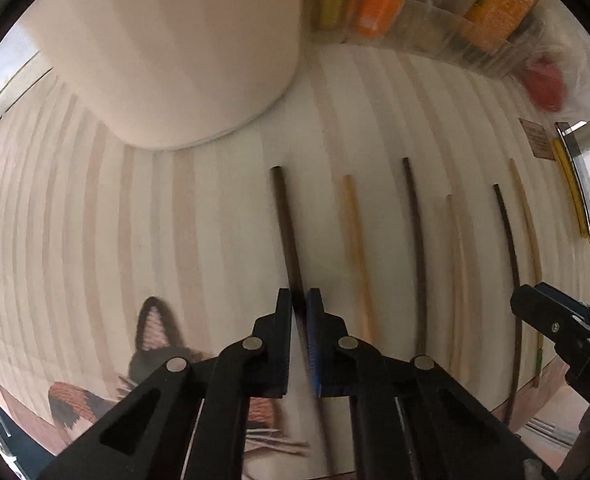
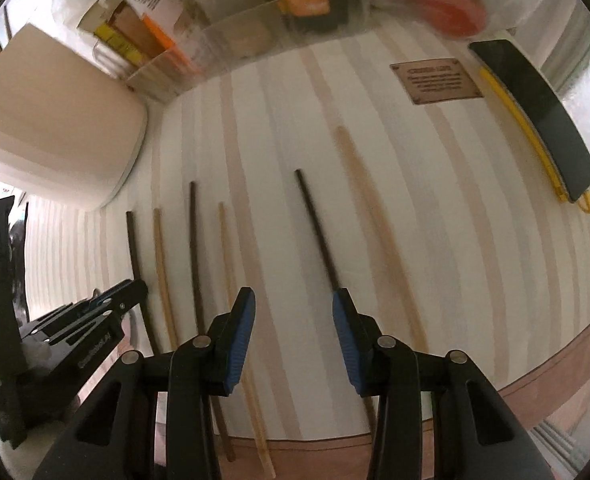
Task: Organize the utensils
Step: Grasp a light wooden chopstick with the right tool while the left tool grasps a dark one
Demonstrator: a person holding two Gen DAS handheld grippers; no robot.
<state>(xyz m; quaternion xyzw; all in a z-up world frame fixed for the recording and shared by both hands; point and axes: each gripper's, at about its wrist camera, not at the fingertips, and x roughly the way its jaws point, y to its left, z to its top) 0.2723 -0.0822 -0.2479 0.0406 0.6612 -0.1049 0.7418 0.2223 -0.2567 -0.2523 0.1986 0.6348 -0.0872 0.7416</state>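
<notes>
Six chopsticks are laid side by side on the striped counter (image 2: 279,128), dark & light alternating. L gripper (image 1: 299,300) is clenched on the leftmost dark chopstick (image 1: 285,220). R gripper (image 2: 293,300) is held half-open; another dark chopstick (image 2: 315,224) is touched by its right pad only.

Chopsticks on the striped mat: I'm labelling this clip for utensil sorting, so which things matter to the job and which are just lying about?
Job:
- dark chopsticks
- light chopsticks
- left gripper, shut on the leftmost dark chopstick
- right gripper
- white container

Lying about:
- phone
- yellow pen
- brown card
- clear organiser with packets
</notes>
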